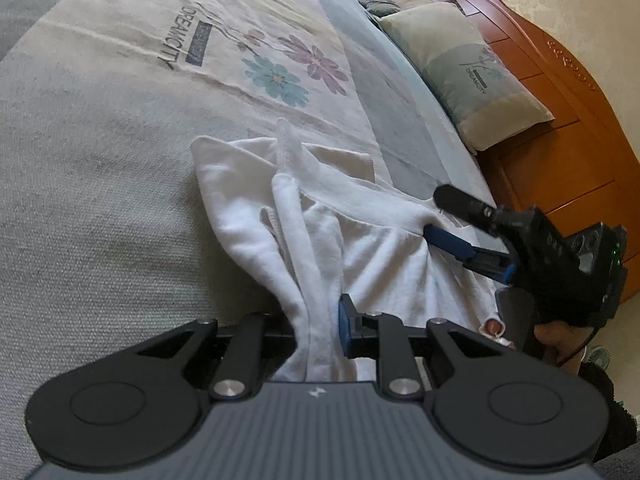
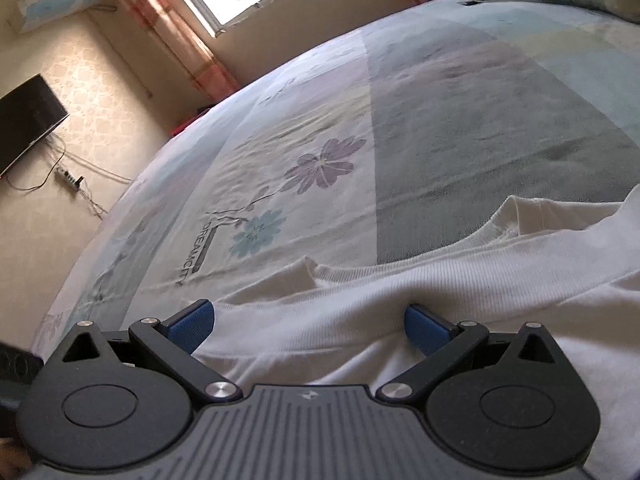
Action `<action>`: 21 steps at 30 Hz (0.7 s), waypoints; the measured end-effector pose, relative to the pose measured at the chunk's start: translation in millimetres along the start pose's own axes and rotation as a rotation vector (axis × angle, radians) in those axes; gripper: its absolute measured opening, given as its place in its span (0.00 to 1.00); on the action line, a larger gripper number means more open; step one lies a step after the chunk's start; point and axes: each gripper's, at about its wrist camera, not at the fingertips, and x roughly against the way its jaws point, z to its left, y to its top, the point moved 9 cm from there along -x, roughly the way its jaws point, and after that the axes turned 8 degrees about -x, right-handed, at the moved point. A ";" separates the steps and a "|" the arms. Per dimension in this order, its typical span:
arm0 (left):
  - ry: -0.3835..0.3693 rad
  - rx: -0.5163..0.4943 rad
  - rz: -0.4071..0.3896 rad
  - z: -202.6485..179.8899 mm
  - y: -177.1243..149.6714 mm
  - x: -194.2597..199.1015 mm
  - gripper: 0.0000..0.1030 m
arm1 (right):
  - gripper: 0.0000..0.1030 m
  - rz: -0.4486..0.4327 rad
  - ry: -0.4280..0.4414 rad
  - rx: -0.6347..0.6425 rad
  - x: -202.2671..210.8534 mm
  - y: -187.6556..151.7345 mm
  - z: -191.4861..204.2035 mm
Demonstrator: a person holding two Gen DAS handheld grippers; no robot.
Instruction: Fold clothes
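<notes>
The left gripper (image 1: 318, 328) pinches a bunched fold of the white garment (image 1: 384, 248) between its fingers, while only the right wrist view shows the right gripper (image 2: 308, 326) spread wide, cloth lying between its blue pads (image 2: 420, 328) on the bedspread (image 2: 440, 120).

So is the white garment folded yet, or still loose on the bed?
Still loose: the white garment lies rumpled on the bed, one bunched part pinched in the left hand-held gripper.
</notes>
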 end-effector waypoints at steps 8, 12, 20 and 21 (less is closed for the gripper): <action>0.037 -0.016 0.003 -4.2 0.5 -0.6 0.20 | 1.00 0.024 -0.029 -0.009 20.0 -24.6 3.3; 0.058 -0.024 0.005 -6.4 0.7 -0.9 0.20 | 1.00 0.042 -0.047 -0.020 38.2 -46.8 5.7; 0.127 -0.050 -0.006 -12.9 -0.3 -1.7 0.20 | 1.00 0.087 -0.075 -0.046 72.7 -90.1 9.2; 0.132 -0.045 -0.009 -13.1 -0.5 -1.9 0.20 | 1.00 0.096 -0.075 -0.051 75.7 -94.8 8.6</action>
